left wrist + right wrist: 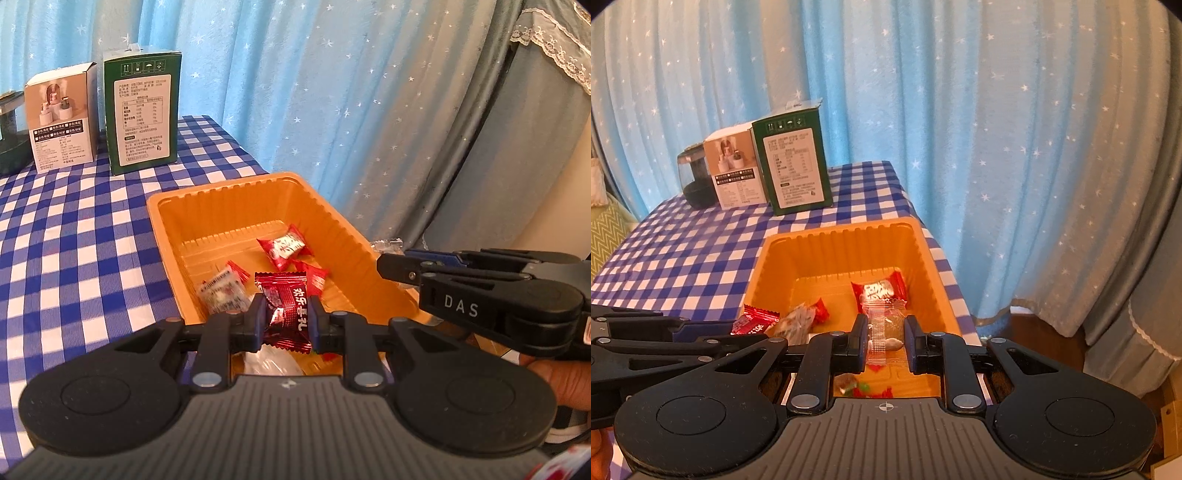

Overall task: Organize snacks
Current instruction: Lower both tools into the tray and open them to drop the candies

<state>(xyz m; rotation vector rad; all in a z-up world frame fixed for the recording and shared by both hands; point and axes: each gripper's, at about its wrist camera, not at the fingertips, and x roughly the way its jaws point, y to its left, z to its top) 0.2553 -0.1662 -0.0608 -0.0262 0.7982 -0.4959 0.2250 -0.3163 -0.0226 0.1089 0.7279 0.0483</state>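
My left gripper (286,310) is shut on a dark red foil candy (284,314) and holds it over the near end of the orange plastic tray (258,188). In the tray lie a red-and-white candy (284,247), a second red one (314,275) and a blurred white-and-red packet (221,293). Over the same tray (842,230), my right gripper (885,326) is shut on a clear-wrapped snack (882,328). The left gripper with its red candy (753,321) shows at the left of the right wrist view. More wrappers lie half hidden under the fingers.
A green box (142,110), a white product box (61,122) and a dark jar (11,133) stand at the back of the blue checked tablecloth (74,240). The table's right edge runs just beside the tray, with star-print curtains (997,147) behind.
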